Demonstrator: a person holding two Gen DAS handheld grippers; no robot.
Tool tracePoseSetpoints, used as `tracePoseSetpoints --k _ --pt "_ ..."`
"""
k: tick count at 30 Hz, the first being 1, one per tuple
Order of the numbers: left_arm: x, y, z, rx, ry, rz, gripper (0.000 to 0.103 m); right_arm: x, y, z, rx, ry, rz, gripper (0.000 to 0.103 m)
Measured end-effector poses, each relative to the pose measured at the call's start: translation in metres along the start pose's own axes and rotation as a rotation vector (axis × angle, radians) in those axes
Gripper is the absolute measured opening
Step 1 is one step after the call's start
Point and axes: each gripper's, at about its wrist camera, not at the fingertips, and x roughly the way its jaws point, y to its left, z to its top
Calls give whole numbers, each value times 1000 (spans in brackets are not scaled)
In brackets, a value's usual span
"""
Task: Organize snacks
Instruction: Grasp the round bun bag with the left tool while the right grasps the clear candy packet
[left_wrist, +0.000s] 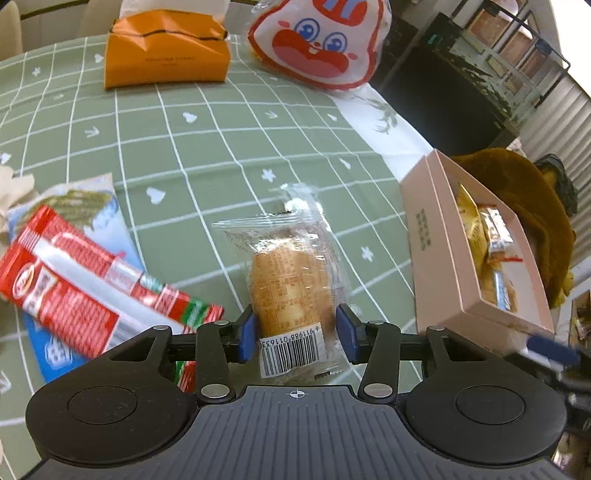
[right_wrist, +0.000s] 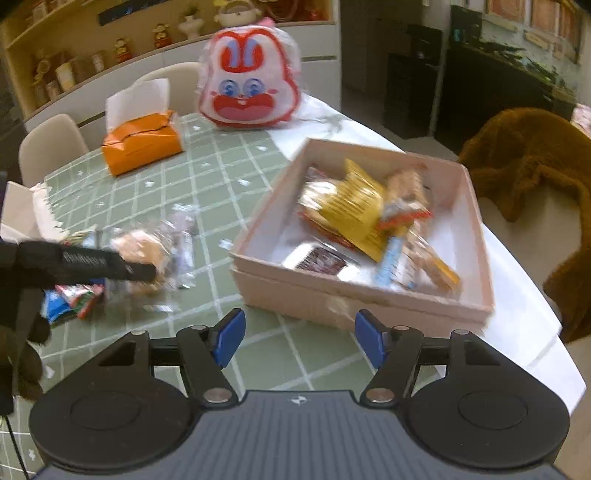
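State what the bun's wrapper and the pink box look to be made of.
Bun wrapper: thin clear plastic film, glossy; the bun shows through, and its sealed ends are crinkled. Pink box: probably matte cardboard, with stiff flat walls, sharp folded corners and no shine.

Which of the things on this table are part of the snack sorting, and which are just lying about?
Part of the job:
- wrapped bun, between the left gripper fingers
- red biscuit packs
- pink box already holding snacks
- right gripper, nothing between its fingers

Lying about:
- orange tissue box
- rabbit-face bag
- brown garment on the chair
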Motion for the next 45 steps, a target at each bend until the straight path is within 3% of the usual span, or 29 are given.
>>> tracePoseSetpoints --k 4,8,13,17,20,22,23,24,25,35,45 --pt "-10 4 -3 -6 -6 25 47 10 32 36 -93 -20 -7 79" --pt "-20 16 0 -41 -18 39 45 38 73 73 -175 -38 -25 83" --pt "-36 32 0 -66 -39 41 45 91 121 98 -247 49 -44 83" --pt "-41 45 -2 -104 -31 25 44 130 137 103 -200 146 27 82" --pt "-41 50 -1 -122 -30 15 44 153 136 102 -135 229 84 71" --pt "-40 51 -1 -125 -31 12 44 159 133 98 -111 261 89 58" --pt "-40 50 0 -125 -31 11 44 157 131 95 -111 262 85 55" --pt "-39 50 0 -124 -30 12 44 157 129 93 -110 269 83 42" --pt "-38 49 1 -124 -28 13 44 156 125 91 -101 274 92 38" --pt "-40 42 -7 -116 -14 10 44 118 109 54 -108 275 68 36" --pt "-34 5 -38 -46 65 -78 43 62 58 2 -45 260 31 36"
